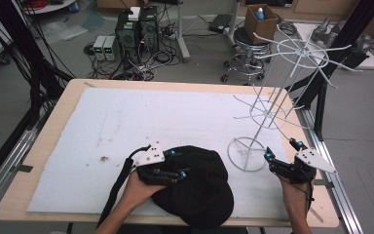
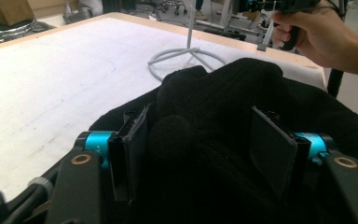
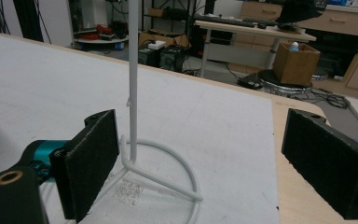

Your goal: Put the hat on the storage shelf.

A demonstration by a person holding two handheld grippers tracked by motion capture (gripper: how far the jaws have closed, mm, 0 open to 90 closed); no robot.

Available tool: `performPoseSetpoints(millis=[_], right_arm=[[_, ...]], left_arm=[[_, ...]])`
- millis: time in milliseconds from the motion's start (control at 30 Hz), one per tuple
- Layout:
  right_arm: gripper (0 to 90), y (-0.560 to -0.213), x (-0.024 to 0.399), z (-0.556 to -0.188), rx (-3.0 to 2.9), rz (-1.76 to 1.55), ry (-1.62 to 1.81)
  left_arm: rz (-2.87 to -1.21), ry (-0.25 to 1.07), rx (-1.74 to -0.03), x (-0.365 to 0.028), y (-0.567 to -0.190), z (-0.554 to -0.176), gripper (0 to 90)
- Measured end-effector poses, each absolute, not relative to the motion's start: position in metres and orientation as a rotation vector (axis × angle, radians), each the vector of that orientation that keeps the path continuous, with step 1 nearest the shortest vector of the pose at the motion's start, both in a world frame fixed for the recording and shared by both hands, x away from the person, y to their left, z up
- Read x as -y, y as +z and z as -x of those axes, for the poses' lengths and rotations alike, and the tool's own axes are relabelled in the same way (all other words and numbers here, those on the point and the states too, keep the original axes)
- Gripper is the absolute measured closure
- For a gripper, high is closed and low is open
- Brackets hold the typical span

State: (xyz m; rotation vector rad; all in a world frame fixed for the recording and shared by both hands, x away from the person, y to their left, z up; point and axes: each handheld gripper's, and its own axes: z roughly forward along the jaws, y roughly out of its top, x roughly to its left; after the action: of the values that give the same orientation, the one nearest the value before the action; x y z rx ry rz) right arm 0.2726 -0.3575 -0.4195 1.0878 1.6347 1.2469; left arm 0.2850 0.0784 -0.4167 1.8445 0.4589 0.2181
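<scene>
A black knitted hat [image 1: 202, 187] lies at the front middle of the white mat. My left gripper [image 1: 179, 162] rests on the hat's left side. In the left gripper view its jaws stand wide apart, open [image 2: 200, 149], with a fold of the hat [image 2: 223, 93] bulging between the pads. A white wire display stand [image 1: 268, 97] rises at the right, and its ring base [image 1: 246, 154] sits on the mat. My right gripper [image 1: 283, 149] is open just right of that base. In the right gripper view the stand's pole [image 3: 134, 84] rises near the left pad, untouched by the open gripper [image 3: 200, 140].
A white mat [image 1: 126, 122] covers most of the wooden table [image 1: 44, 146]. The stand's wire arms [image 1: 316, 48] spread out above the right edge. A black frame post [image 1: 321, 107] stands beside the table. Computers [image 1: 136, 29], a stool and a box [image 1: 260, 19] sit on the floor beyond.
</scene>
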Motion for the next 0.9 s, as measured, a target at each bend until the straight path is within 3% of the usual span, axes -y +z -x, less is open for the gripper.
performPoseSetpoints(millis=[333, 600, 900], right_arm=[[10.2, -0.4197, 0.3574, -0.2730, -1.633, -1.095, 1.246], [10.2, -0.4196, 0.3573, -0.2729, -1.632, -1.098, 1.249], [10.3, -0.4197, 0.3574, -0.2730, -1.630, -1.101, 1.251]], left_arm=[[-1.882, 0.216, -0.465, -0.0777, -0.4187, -0.2845, 51.1], [-1.902, 0.224, -0.475, -0.0766, -0.4186, -0.2831, 65.3], [-1.821, 0.246, -0.449, -0.0799, -0.4112, -0.2789, 68.1]])
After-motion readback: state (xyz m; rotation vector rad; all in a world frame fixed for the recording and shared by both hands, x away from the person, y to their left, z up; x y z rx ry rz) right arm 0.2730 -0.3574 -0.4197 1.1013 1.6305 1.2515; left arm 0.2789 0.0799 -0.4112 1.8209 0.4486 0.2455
